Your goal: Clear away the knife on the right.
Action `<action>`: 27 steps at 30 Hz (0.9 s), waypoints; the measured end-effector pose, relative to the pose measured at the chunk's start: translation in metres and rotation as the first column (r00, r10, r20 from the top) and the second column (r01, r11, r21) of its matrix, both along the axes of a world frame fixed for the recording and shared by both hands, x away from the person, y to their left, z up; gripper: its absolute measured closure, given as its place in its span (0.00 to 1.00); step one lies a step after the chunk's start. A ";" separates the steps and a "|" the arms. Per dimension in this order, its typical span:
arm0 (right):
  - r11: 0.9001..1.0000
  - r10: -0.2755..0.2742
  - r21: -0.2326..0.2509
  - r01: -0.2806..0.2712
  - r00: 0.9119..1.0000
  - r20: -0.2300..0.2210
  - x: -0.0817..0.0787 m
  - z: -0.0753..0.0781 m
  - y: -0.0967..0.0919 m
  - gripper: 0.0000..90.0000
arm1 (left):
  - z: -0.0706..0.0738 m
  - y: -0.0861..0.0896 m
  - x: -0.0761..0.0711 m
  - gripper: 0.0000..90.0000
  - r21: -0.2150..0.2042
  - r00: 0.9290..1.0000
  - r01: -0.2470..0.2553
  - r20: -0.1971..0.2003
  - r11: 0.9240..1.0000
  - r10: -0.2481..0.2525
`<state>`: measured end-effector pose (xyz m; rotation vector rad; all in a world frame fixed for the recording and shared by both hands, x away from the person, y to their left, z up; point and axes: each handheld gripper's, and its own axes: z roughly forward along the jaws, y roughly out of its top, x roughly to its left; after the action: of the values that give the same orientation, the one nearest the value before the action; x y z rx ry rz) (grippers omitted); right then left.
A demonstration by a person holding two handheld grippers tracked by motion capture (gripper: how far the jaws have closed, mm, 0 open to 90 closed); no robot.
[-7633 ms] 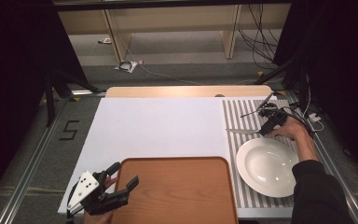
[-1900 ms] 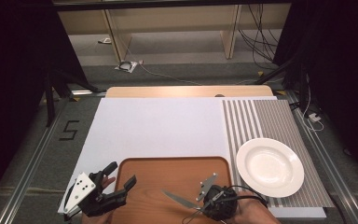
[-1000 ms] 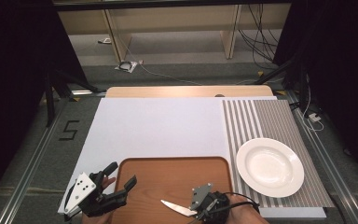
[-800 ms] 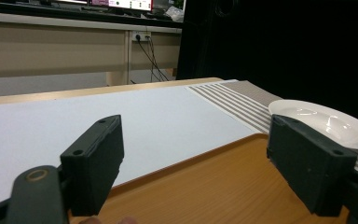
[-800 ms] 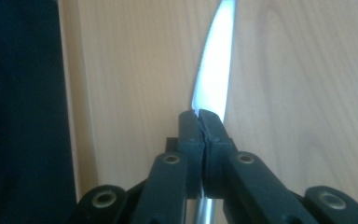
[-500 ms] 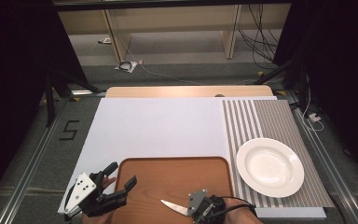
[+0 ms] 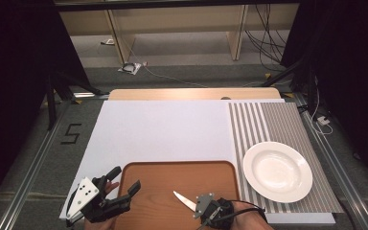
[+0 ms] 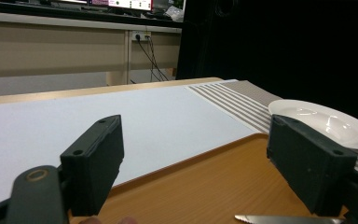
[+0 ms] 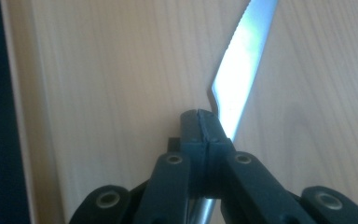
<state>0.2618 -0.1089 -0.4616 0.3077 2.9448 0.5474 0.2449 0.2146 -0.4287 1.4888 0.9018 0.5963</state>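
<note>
Over the brown tray (image 7: 172,179), right gripper (image 9: 204,126) fingers pinch a knife (image 9: 242,65); left gripper (image 8: 196,163) gapes.

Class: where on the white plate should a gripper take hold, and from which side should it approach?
Grip the white plate at its broad flat rim, on the edge nearest the brown tray. The rim is thin enough for two jaws and flares out over the striped mat. Probably come in low from the tray side, one jaw sliding under the rim.
</note>
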 end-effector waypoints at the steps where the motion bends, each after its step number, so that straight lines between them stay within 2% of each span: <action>1: 1.000 -0.005 -0.001 0.005 1.000 0.003 0.001 0.000 -0.001 1.00 | 0.000 0.000 0.000 0.21 -0.001 1.000 -0.001 0.001 1.000 0.001; 10: 0.999 -0.031 -0.008 0.031 0.999 0.015 0.006 0.000 -0.006 1.00 | 0.000 0.000 0.000 0.21 0.000 1.000 0.000 0.000 1.000 0.000; 12: 1.000 -0.025 -0.015 0.025 0.999 0.039 0.008 0.000 -0.007 1.00 | 0.000 0.000 0.000 0.21 0.000 1.000 0.001 0.000 1.000 -0.001; 17: 0.999 -0.045 -0.024 0.046 0.998 0.052 0.011 0.000 -0.012 1.00 | 0.000 0.000 0.000 0.21 -0.002 1.000 0.001 0.000 1.000 -0.001; 27: 0.996 -0.084 -0.034 0.086 0.995 0.050 0.018 0.001 -0.021 1.00 | 0.000 0.000 0.000 0.21 0.001 1.000 0.002 -0.002 1.000 -0.002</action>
<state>0.2795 -0.1299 -0.4607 0.4073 2.8756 0.4836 0.2449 0.2145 -0.4287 1.4911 0.9015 0.5944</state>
